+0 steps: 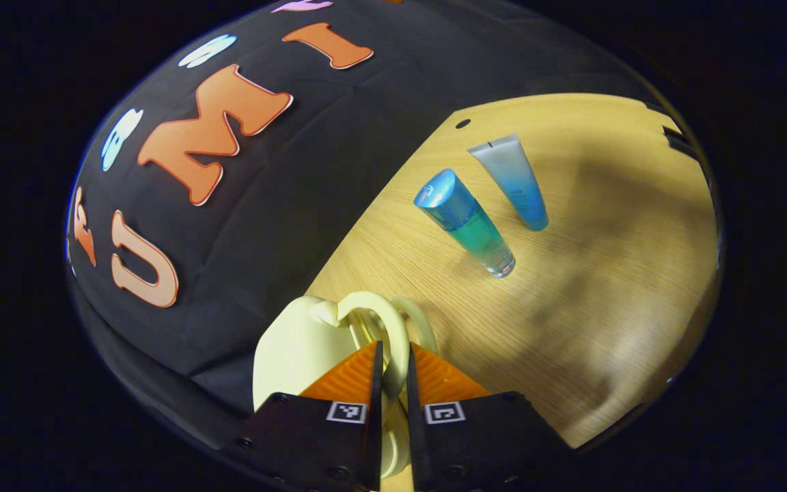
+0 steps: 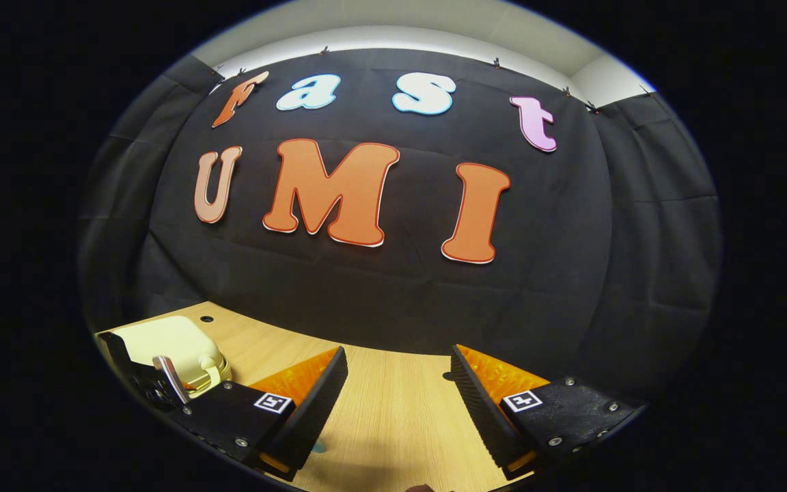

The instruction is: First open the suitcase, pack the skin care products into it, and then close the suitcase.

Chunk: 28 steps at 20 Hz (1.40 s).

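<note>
Wooden table (image 1: 571,328) carries pale yellow suitcase (image 1: 291,348) at wall-side edge. Left gripper (image 1: 393,362) pinched onto suitcase handle (image 1: 383,318). Bottle (image 1: 465,222), tube (image 1: 513,179) lie beyond suitcase. Right gripper (image 2: 399,383) spread wide, empty, beside suitcase.

A light wooden table (image 1: 571,307) with a fine straight grain meets the black cloth wall (image 2: 393,287) along its far edge. Two small dark round holes (image 1: 462,124) (image 2: 206,318) sit in the table near that edge. Above the wall runs a pale ceiling strip (image 2: 393,27).
</note>
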### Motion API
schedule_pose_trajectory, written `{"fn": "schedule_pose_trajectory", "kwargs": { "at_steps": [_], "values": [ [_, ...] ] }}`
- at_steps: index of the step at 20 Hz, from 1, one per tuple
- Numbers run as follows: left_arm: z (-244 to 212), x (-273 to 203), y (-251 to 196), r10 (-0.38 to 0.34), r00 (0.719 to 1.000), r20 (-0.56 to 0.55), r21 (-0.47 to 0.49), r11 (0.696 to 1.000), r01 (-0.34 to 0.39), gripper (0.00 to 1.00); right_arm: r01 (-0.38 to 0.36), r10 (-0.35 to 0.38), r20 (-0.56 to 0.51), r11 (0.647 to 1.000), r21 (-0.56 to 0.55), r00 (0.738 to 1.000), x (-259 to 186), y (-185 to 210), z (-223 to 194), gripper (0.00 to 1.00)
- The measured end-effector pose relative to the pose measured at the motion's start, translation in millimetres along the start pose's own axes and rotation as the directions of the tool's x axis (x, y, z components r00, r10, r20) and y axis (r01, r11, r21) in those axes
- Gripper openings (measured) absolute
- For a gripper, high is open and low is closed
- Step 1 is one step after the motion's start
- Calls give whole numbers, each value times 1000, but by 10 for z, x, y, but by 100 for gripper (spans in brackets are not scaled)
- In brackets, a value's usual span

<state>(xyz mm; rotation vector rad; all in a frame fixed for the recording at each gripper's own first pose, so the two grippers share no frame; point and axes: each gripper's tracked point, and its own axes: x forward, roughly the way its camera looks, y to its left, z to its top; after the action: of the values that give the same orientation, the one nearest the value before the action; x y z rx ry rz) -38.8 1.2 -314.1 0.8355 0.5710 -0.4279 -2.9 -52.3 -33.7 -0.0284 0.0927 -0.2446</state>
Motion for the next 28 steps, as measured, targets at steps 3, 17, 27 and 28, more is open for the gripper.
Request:
{"fn": "schedule_pose_trajectory", "kwargs": {
  "at_steps": [3, 17, 27, 28],
  "values": [
    [102, -136, 244, 18, 1000, 23, -56, 998, -16, 8, -11, 11, 6, 1000, -7, 1000, 27, 45, 22, 96],
    [60, -678, 1996, 250, 968, 32, -425, 880, -213, 8, -93, 93, 21, 995, -35, 995, 141, 495, 155, 96],
    [-703, -930, 3118, 438, 897, -65, -422, 802, -423, 8, -101, 101, 3, 994, -37, 995, 148, 747, 136, 96],
    [-810, -931, 3242, 451, 889, -79, -423, 793, -439, 8, -100, 100, 3, 994, -38, 995, 147, 772, 143, 96]
  ]
}}
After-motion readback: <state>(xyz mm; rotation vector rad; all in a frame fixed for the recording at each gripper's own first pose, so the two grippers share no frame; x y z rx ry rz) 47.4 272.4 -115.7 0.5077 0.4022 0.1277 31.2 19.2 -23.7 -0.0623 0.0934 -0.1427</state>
